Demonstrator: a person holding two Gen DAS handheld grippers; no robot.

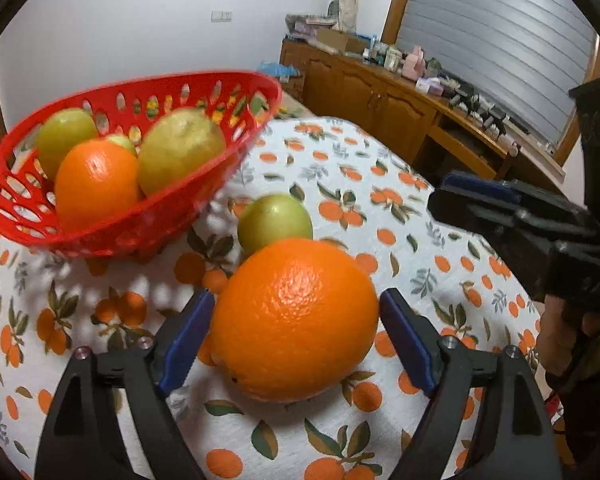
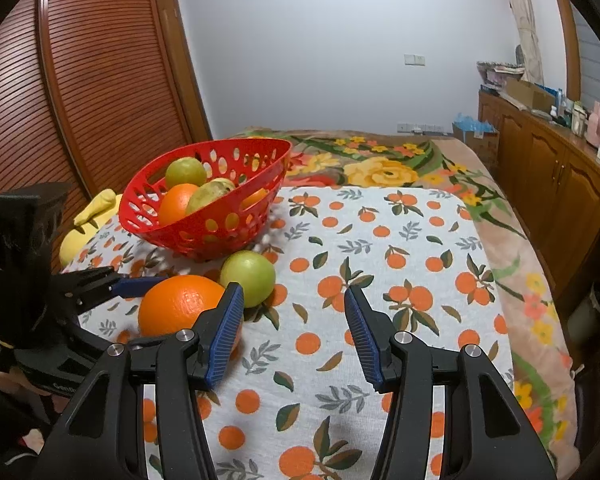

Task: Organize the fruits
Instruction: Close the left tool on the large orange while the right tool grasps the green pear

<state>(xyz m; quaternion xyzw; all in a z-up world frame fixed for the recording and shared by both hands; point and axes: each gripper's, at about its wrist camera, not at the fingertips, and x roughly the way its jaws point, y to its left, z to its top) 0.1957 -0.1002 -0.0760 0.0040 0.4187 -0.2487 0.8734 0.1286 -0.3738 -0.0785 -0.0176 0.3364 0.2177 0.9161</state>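
Observation:
A large orange [image 1: 294, 318] lies on the tablecloth between the blue pads of my left gripper [image 1: 296, 304]. The jaws are open around it, with small gaps on both sides. It also shows in the right wrist view [image 2: 178, 304]. A green fruit [image 1: 275, 218] [image 2: 249, 278] lies just behind it. A red basket [image 1: 140, 92] [image 2: 204, 220] holds an orange [image 1: 96, 182] and several green-yellow fruits. My right gripper [image 2: 294, 312] is open and empty over bare cloth, right of the fruits; it shows at the right in the left wrist view [image 1: 512, 208].
The table carries an orange-print cloth [image 2: 380, 240]. A yellow soft object [image 2: 88, 216] lies left of the basket. A floral blanket [image 2: 380, 160] lies beyond the table. A wooden cabinet [image 2: 548, 168] with clutter runs along the right wall.

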